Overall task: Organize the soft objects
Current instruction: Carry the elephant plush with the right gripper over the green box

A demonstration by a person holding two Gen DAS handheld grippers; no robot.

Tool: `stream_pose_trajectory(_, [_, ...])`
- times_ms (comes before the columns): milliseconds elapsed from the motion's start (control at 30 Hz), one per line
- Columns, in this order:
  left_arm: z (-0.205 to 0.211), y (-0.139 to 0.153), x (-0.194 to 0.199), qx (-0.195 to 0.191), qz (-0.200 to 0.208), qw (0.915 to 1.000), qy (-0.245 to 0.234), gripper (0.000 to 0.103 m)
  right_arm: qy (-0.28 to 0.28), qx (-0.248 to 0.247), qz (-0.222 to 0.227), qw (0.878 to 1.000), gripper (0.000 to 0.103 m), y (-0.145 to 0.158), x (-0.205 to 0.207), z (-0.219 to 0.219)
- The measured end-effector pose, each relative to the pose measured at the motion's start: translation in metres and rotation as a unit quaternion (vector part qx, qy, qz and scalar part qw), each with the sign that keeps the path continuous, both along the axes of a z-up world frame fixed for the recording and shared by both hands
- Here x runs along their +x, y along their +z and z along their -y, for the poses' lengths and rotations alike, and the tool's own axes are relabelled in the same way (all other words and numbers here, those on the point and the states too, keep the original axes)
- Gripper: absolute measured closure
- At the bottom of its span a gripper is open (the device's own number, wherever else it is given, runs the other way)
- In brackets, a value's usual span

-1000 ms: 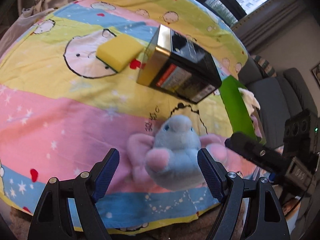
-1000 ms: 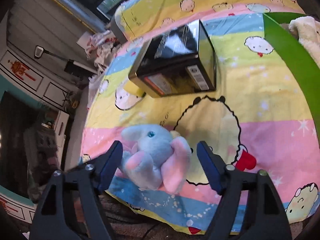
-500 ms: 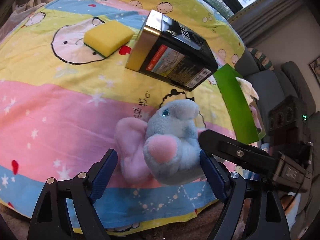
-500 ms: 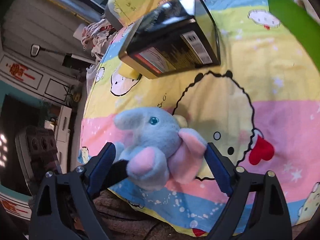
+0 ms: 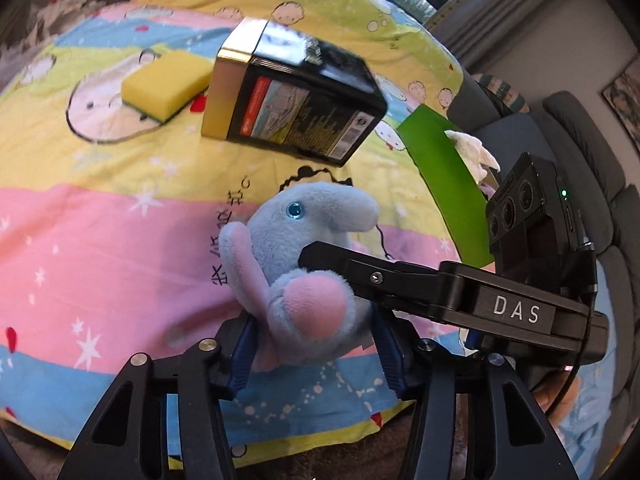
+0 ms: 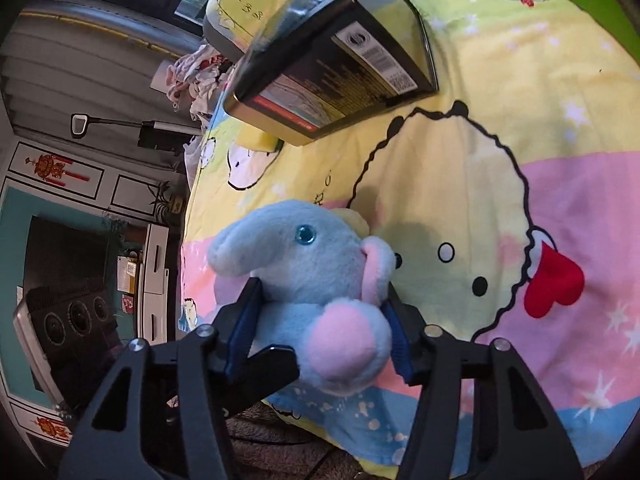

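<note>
At the near edge of the cartoon bedsheet (image 5: 100, 216), you have both grippers clamped on the plush elephant (image 5: 304, 276).

Your left gripper (image 5: 312, 350) has just been closing and its blue pads now press into the toy's lower body from either side; your right gripper (image 6: 320, 332) has just been closing too, squeezing the same toy across its middle, with one finger crossing in front of the left camera. The elephant sits upright on the pink and blue stripes, well short of the black tin box (image 5: 296, 92) and the yellow sponge (image 5: 164, 84). This looks like the grasp step, done. Next, lift it with both hands moving together, so neither pulls it askew, and carry it toward the green bin (image 5: 444, 172) at the right, probably its destination.
</note>
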State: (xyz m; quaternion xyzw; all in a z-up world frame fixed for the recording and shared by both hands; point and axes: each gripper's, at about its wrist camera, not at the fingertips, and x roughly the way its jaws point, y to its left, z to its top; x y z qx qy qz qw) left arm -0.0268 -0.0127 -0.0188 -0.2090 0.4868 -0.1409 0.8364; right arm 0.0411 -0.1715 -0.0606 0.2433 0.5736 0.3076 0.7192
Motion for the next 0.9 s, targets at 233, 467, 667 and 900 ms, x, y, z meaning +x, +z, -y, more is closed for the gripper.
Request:
stream_pose_trajectory(233, [0.026,0.035,-0.001,0.022,0.048,0.9985,-0.018,0.052,-0.032,0.008,0.051,0.998,0.048,0.037,-0.006,0.025])
stream_pose_trajectory(467, [0.065,0.073,0.011,0.043,0.103,0.9918,-0.062,0.052,-0.081,0.019,0.101,0.991,0.048,0.073,-0.007,0.063])
stream_pose_trajectory(667, [0.110,0.102,0.032,0.062,0.150,0.9817,-0.100,0.052,-0.129,0.022,0.142,0.981,0.048,0.100,0.003,0.105])
stream_pose_trajectory(900, [0.166,0.131,0.073,0.053,0.198,0.9665,-0.154,0.052,-0.198,0.017,0.186,0.962,0.048,0.131,0.023,0.168])
